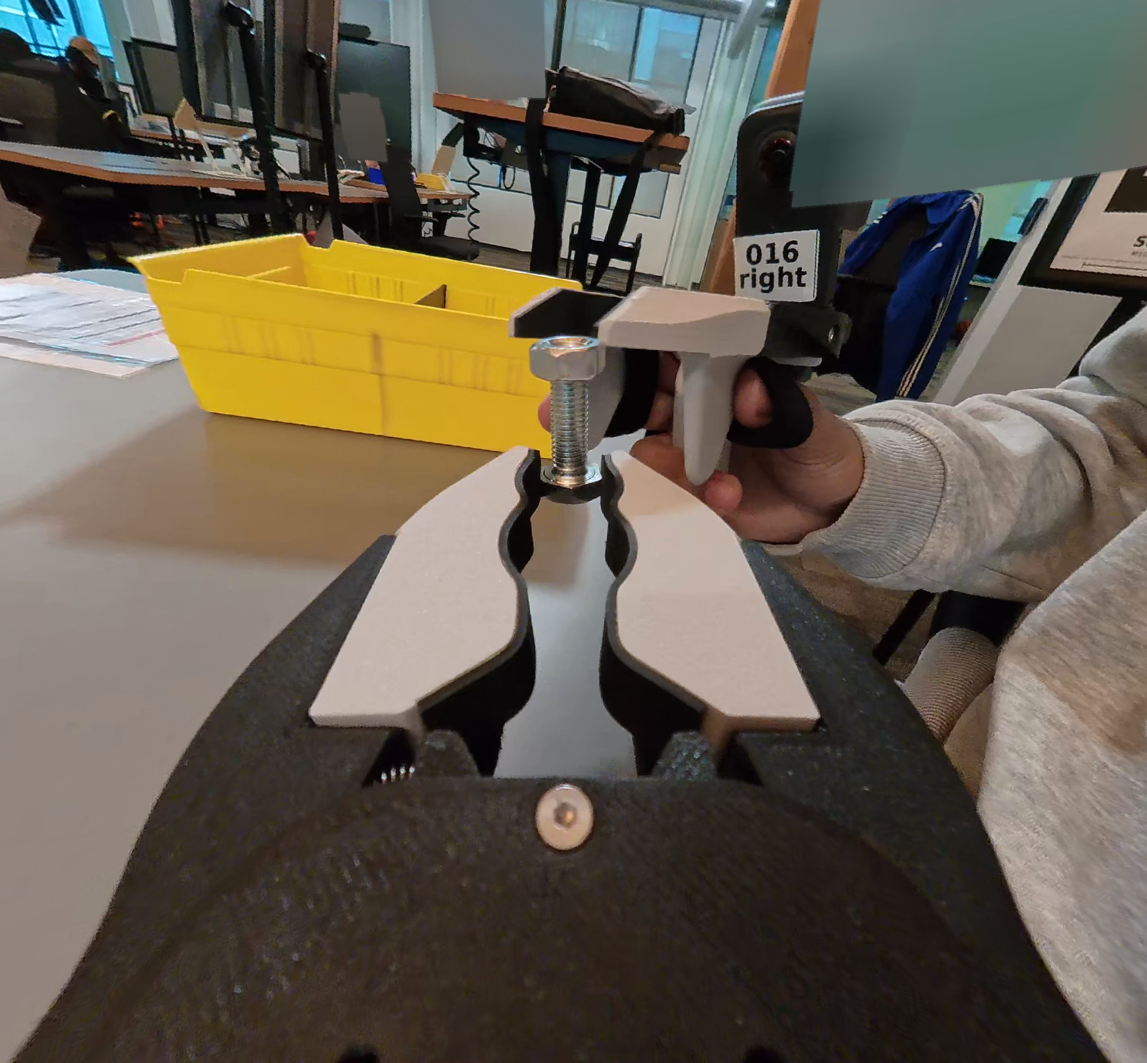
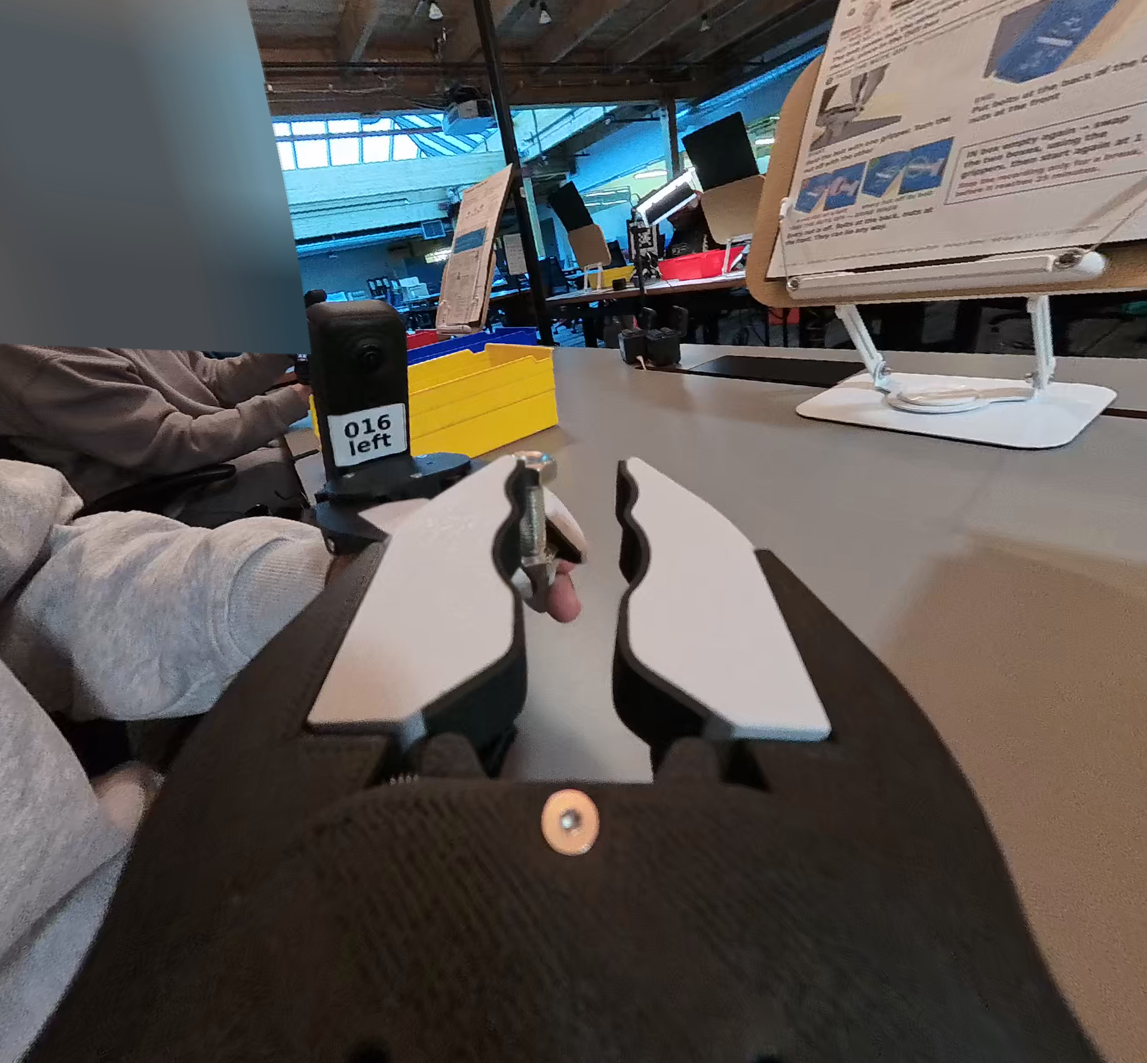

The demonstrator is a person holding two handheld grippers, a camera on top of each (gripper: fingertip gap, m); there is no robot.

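Left gripper (image 1: 568, 478) is clamped on the nut (image 1: 568, 476) at the bottom of an upright bolt (image 1: 566, 406), above the table (image 1: 186, 537) near the yellow bin (image 1: 347, 351). Right gripper (image 2: 566, 496) sits w/ jaws parted, nothing gripped, its tips just beside the bolt head. Imo it needs to close squarely on the hex flats while the left keeps the nut steady.

Left tool (image 1: 568, 465): white finger plates edged black on a black, finely textured body. Right tool (image 2: 565, 506): same colours. Bolt (image 1: 565, 406): bright silver, threaded. Bin (image 1: 347, 344) behind the bolt: solid yellow. Desk (image 1: 124, 537): plain grey-beige. Sleeve (image 1: 968, 475) beside the bolt: light heathered grey. Stand (image 2: 956, 406): white.
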